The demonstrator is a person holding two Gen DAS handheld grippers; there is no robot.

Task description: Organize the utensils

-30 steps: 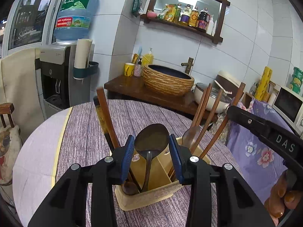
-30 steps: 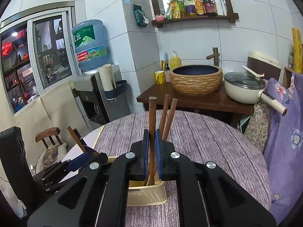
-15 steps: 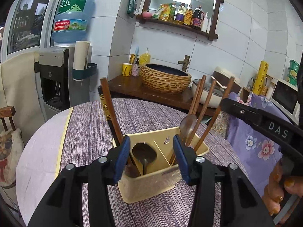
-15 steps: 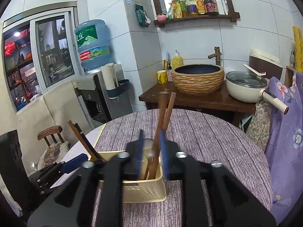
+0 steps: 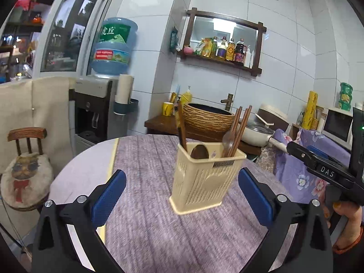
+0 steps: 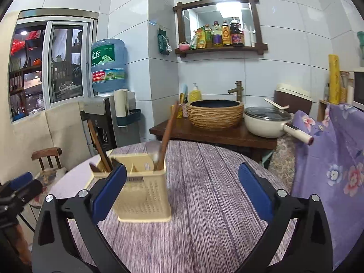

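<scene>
Both my grippers, left gripper (image 5: 182, 193) and right gripper (image 6: 182, 193), have just spread open, empty; the utensil holder (image 5: 204, 177) stands upright ahead, its utensils pointing up.

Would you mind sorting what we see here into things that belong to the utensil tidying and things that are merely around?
Job:
- cream slotted plastic utensil holder
- dark wooden spoon
- brown wooden chopsticks
- metal spoon

Just around:
- woven basin
- white lidded pan
- blue water bottle
- small wooden chair

One utensil holder (image 5: 206, 177), two spoons (image 5: 199, 152), two open hand-held grippers (image 5: 182, 195).
</scene>
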